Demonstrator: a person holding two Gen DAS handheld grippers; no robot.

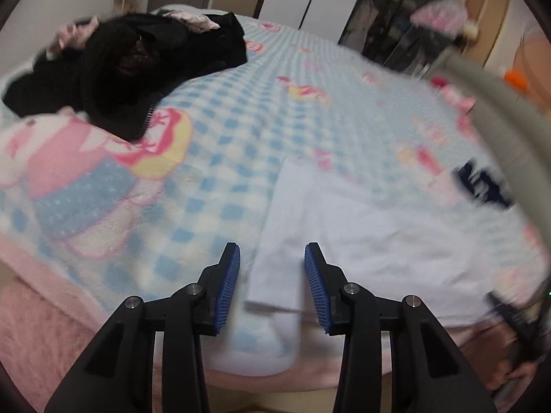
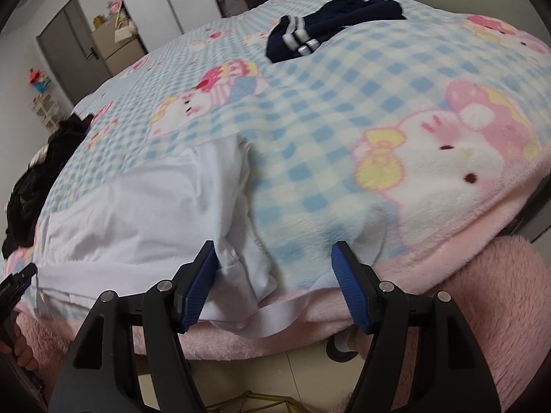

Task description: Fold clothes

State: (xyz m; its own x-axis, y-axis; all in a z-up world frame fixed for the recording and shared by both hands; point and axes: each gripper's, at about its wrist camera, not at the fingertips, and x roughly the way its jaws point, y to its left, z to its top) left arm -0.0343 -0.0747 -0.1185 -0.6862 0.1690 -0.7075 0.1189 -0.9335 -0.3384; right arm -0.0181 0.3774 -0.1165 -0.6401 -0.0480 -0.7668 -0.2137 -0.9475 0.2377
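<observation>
The white garment (image 2: 137, 213) lies flat on the checked blanket (image 2: 344, 110) at the bed's near edge, well apart from the black pile (image 1: 131, 69) and navy piece (image 2: 327, 24) farther back. Both the left gripper (image 1: 272, 285) and right gripper (image 2: 273, 284) hang released over its hem, grasping nothing. Closing too deep could pinch the fluffy blanket with the cloth, dragging it into the fold.

Smooth matt white cloth garment (image 2: 144, 206), fluffy fleece checked blanket (image 2: 344, 144), tongs' ribbed blue pads (image 1: 227, 285), matt black plastic
</observation>
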